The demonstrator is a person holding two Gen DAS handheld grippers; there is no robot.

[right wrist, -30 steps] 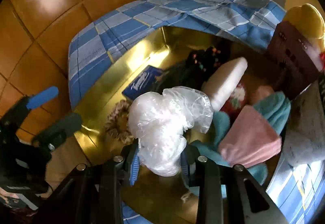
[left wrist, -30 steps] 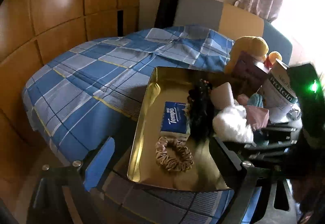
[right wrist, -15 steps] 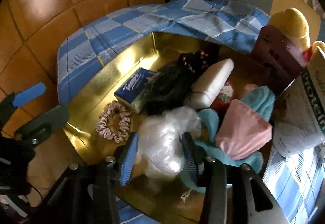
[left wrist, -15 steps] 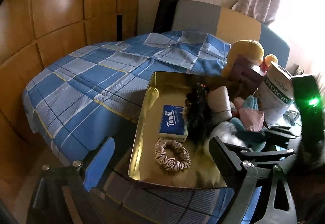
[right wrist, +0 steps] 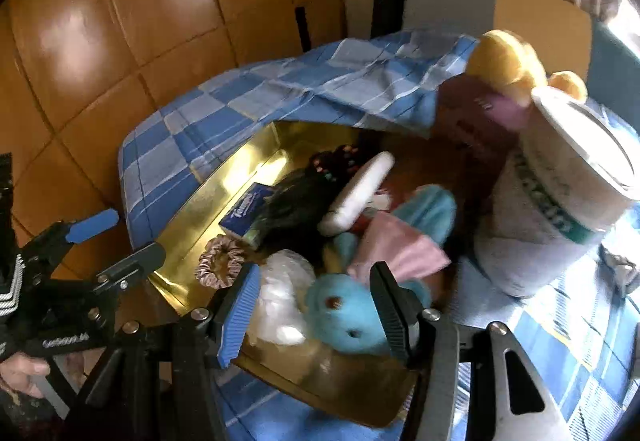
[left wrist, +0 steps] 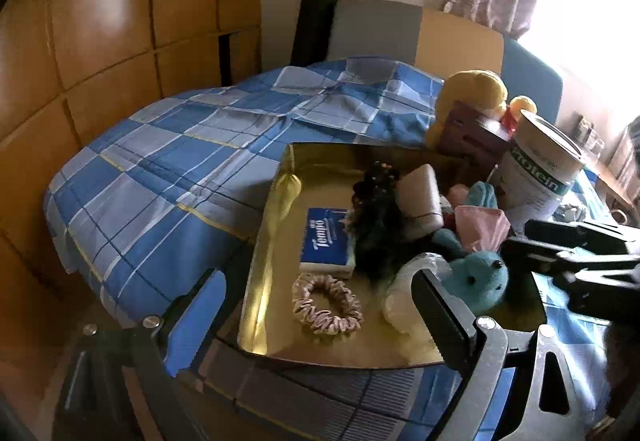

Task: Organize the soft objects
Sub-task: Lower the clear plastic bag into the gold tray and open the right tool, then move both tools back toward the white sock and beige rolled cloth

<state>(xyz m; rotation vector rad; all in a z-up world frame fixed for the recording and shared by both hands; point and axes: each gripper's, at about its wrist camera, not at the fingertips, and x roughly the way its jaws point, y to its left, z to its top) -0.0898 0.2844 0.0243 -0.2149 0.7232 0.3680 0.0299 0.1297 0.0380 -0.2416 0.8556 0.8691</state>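
Note:
A gold tray (left wrist: 276,241) (right wrist: 224,193) on the checked cloth holds the soft items. A crumpled white plastic bag (left wrist: 404,281) (right wrist: 280,293) lies near its front edge, beside a teal plush (left wrist: 480,281) (right wrist: 344,313). My right gripper (right wrist: 316,309) hovers above both with its jaws opening, and the pads touch neither. Further in lie a pink scrunchie (left wrist: 326,305), a blue tissue pack (left wrist: 326,237), a dark hair piece (left wrist: 376,225), a white pouch (left wrist: 420,197) and a pink cloth (left wrist: 480,225). My left gripper (left wrist: 320,321) (right wrist: 116,241) stands open and empty at the tray's near left.
A tall protein can (left wrist: 540,169) (right wrist: 560,181) stands right of the tray, with a maroon box (left wrist: 468,133) and a yellow plush (left wrist: 472,89) behind it. The blue checked cloth (left wrist: 180,169) covers the surface. Wooden wall panels (left wrist: 100,41) rise at the left.
The right gripper widened and let go of the white plastic bag, which now lies in the tray. It then drew back and up. The left gripper hardly moved.

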